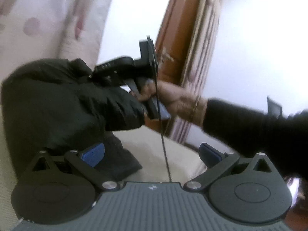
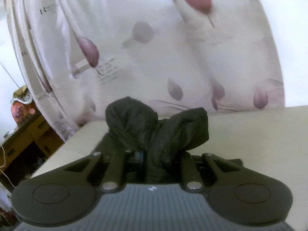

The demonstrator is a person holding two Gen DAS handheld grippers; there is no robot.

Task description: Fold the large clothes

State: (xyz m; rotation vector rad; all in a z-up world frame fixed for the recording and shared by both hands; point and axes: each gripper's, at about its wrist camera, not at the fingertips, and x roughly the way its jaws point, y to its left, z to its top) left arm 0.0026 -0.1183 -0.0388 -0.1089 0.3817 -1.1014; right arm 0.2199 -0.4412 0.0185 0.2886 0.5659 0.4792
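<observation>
A large black padded garment [image 1: 63, 100] hangs bunched at the left of the left wrist view, above a cream surface [image 1: 154, 150]. My left gripper [image 1: 152, 154] is open and empty, its blue pads [image 1: 92, 155] wide apart, the left pad just in front of the garment's lower edge. My right gripper shows in that view as a black tool [image 1: 134, 73] held by a hand [image 1: 173, 98], its front buried in the garment. In the right wrist view my right gripper [image 2: 154, 157] is shut on a fold of the black garment [image 2: 157, 127], which bulges up over the fingers.
A white curtain with purple flowers [image 2: 154, 48] hangs behind the cream surface [image 2: 250, 134]. A brown wooden door [image 1: 177, 44] stands beyond the hand. A wooden cabinet with clutter [image 2: 21, 130] is at the left. A thin black cable [image 1: 163, 146] runs down the middle.
</observation>
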